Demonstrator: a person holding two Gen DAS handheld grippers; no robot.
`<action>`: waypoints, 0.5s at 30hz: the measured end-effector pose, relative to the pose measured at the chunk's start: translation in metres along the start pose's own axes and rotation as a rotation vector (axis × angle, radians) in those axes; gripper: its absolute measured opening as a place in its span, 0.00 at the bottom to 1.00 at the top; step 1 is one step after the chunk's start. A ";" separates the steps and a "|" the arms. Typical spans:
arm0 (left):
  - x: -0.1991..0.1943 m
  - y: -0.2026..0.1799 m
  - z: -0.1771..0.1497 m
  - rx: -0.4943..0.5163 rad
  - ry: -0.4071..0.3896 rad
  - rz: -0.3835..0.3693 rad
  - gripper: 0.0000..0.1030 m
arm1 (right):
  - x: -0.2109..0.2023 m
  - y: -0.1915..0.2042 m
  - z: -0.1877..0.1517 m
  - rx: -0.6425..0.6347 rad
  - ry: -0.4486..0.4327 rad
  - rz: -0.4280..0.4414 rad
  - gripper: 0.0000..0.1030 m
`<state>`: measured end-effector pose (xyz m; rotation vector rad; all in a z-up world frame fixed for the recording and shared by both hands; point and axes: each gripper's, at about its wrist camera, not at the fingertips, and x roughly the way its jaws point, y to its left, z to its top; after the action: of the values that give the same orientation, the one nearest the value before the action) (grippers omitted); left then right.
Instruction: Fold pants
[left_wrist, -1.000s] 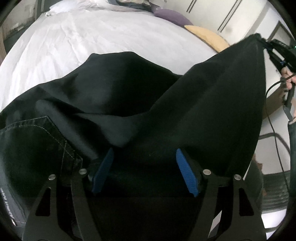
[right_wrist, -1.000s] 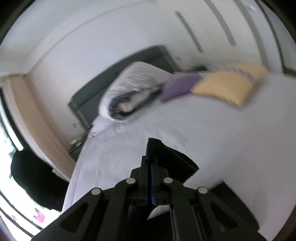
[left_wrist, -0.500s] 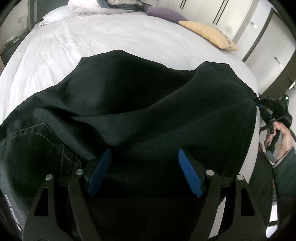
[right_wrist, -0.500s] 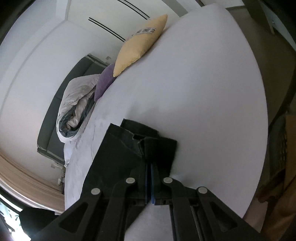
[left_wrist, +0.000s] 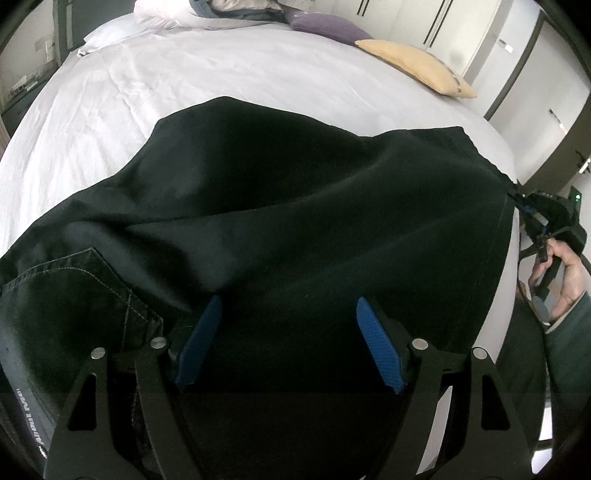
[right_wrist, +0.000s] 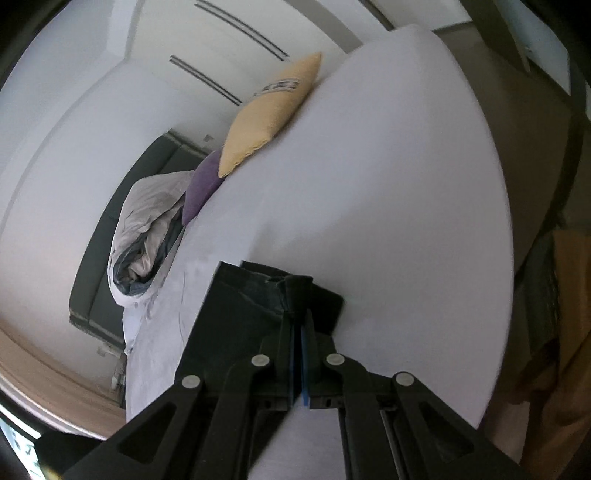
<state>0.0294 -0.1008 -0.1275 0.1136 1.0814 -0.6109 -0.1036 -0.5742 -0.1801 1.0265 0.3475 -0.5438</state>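
Black pants (left_wrist: 295, 206) lie spread across the white bed (left_wrist: 147, 74), the stitched back pocket (left_wrist: 74, 288) at lower left. My left gripper (left_wrist: 289, 301) hovers low over the waist end, blue pads (left_wrist: 199, 339) wide apart, cloth lying between them unpressed. The right gripper (left_wrist: 524, 206), with a hand (left_wrist: 565, 280) behind it, pinches the leg-end corner at the bed's right edge. In the right wrist view that gripper (right_wrist: 299, 314) is shut on the folded hem of the pants (right_wrist: 240, 306), which rest on the sheet.
A yellow pillow (left_wrist: 417, 66) and a purple pillow (left_wrist: 328, 27) lie at the far right of the bed, a bundled duvet (left_wrist: 221, 11) by the headboard. White wardrobe doors (left_wrist: 443, 18) stand behind. The mattress edge (left_wrist: 509, 258) drops off to the right.
The right gripper came down with the leg end from high in the air to the bed's edge, so the cloth now lies flatter. My left gripper's pads stand slightly wider.
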 end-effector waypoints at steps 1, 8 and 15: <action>0.000 0.000 0.000 0.000 0.000 0.000 0.74 | 0.001 0.000 0.000 0.002 -0.001 0.001 0.02; -0.006 0.008 0.000 -0.026 -0.022 0.003 0.74 | 0.003 0.000 0.000 0.011 -0.022 -0.017 0.02; -0.011 0.021 -0.001 -0.084 -0.060 0.009 0.74 | -0.002 -0.003 -0.003 0.030 -0.039 -0.040 0.02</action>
<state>0.0357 -0.0780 -0.1228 0.0266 1.0461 -0.5561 -0.1074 -0.5723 -0.1828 1.0380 0.3265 -0.6058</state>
